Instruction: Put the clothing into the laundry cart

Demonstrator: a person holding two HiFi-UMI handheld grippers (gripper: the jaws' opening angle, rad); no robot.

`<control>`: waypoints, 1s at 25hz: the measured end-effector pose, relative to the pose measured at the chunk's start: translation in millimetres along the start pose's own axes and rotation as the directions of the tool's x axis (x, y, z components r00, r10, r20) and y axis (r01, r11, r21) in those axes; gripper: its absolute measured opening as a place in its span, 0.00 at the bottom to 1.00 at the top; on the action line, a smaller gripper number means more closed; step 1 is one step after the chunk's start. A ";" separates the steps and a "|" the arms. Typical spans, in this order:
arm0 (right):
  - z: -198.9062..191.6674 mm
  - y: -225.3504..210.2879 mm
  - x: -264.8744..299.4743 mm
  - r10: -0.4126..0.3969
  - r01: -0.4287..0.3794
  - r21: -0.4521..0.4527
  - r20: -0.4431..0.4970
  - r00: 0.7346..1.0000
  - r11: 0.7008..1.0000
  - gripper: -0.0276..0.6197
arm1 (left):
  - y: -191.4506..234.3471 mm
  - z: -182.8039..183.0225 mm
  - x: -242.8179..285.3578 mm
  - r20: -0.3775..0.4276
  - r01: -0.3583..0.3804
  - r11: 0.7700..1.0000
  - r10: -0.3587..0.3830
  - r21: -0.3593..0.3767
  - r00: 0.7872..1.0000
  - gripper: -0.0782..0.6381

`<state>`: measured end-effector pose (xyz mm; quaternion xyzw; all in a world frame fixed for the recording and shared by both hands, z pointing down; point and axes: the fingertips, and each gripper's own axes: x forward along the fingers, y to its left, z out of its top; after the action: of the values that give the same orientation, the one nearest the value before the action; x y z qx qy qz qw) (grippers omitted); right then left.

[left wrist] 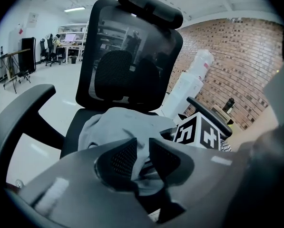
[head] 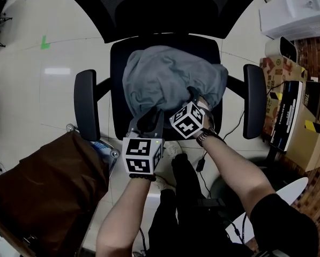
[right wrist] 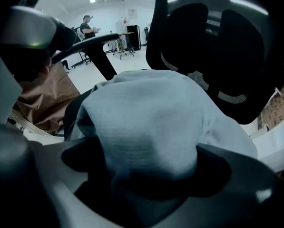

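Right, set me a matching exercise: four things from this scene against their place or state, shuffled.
Things:
1. grey garment
2. laundry cart
3. left gripper
4. right gripper

Place or state:
A. jaws wide apart, cloth bulging between them
B. heaped on the black chair
C. brown, lower left in the head view
D. jaws pinched on a fold of cloth

Pairs: 1-B, 2-C, 3-D, 4-A

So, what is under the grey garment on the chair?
Only the chair's black seat shows around the grey garment. The cloth covers most of that seat, so whether anything else lies beneath it cannot be seen.
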<state>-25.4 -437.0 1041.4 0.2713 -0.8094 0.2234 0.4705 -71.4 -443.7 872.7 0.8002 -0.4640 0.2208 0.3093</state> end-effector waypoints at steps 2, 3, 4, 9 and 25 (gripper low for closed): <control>-3.4 -3.7 10.0 -0.018 0.018 -0.017 -0.008 1.000 1.000 0.93 | 4.2 -3.5 1.8 -0.005 -0.004 1.000 0.004 -0.012 1.000 0.21; -5.6 -5.9 14.5 -0.031 0.031 -0.027 -0.013 0.999 0.999 0.93 | 5.9 -5.2 2.2 -0.007 -0.007 1.000 0.007 -0.015 1.000 0.21; -8.1 -8.5 18.7 -0.047 0.046 -0.038 -0.018 0.999 0.998 0.93 | 7.5 -7.5 2.6 -0.009 -0.010 1.000 0.010 -0.016 1.000 0.21; -12.8 -19.6 25.7 -0.124 0.121 -0.074 -0.038 0.992 0.990 0.73 | 15.9 -13.7 1.9 -0.011 -0.024 1.000 0.024 -0.017 1.000 0.21; 54.0 -3.2 -89.1 -0.116 0.105 0.073 0.170 0.979 0.992 0.21 | 4.9 30.5 -66.6 0.079 -0.070 0.998 0.070 -0.005 0.994 0.21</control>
<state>-21.4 -452.2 938.4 0.3493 -0.8233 0.1981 0.4011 -105.1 -426.5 809.8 0.7911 -0.5040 0.1992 0.2837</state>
